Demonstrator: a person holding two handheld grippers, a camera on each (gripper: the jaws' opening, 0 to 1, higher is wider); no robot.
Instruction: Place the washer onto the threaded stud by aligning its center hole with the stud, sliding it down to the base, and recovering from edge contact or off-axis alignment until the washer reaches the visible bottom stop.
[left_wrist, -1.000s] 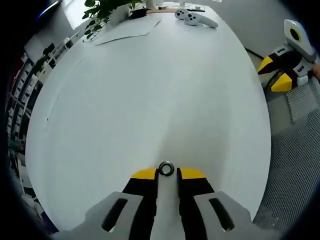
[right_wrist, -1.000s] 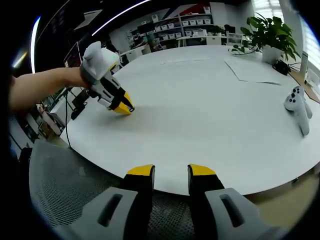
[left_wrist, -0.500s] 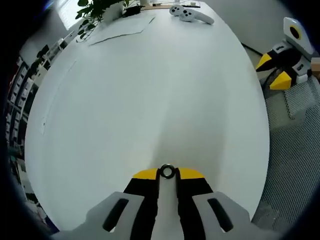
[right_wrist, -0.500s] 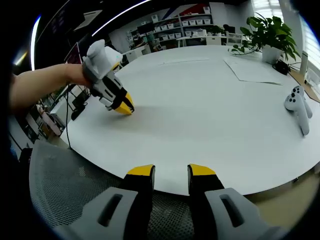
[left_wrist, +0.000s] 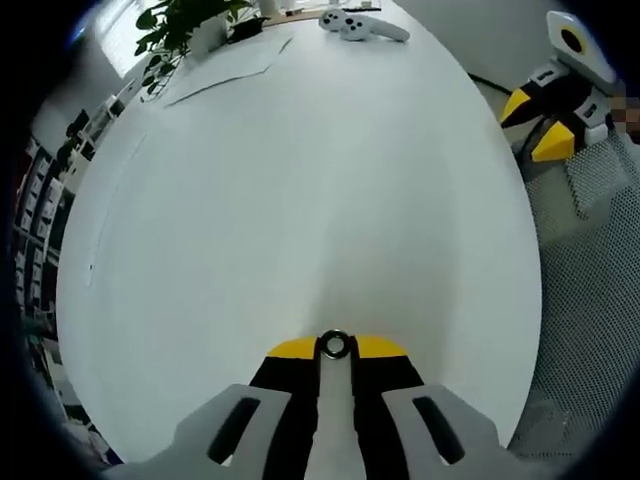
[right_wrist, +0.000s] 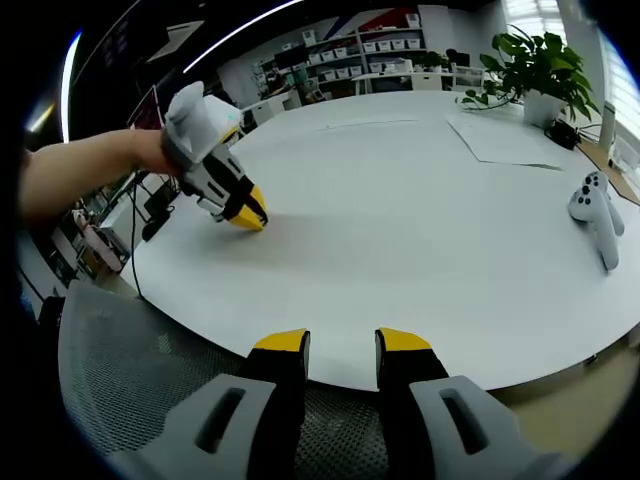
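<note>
Left tongs pinch washer — over table.

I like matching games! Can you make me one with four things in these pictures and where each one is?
Things:
1. washer
2. potted plant
3. white game controllers
4. right gripper

Places:
A. on the white table, near its right edge
B. over the mesh chair, by the table's near edge
C. between the left gripper's yellow tips
D. at the table's far right corner

Pairs: 1-C, 2-D, 3-A, 4-B
</note>
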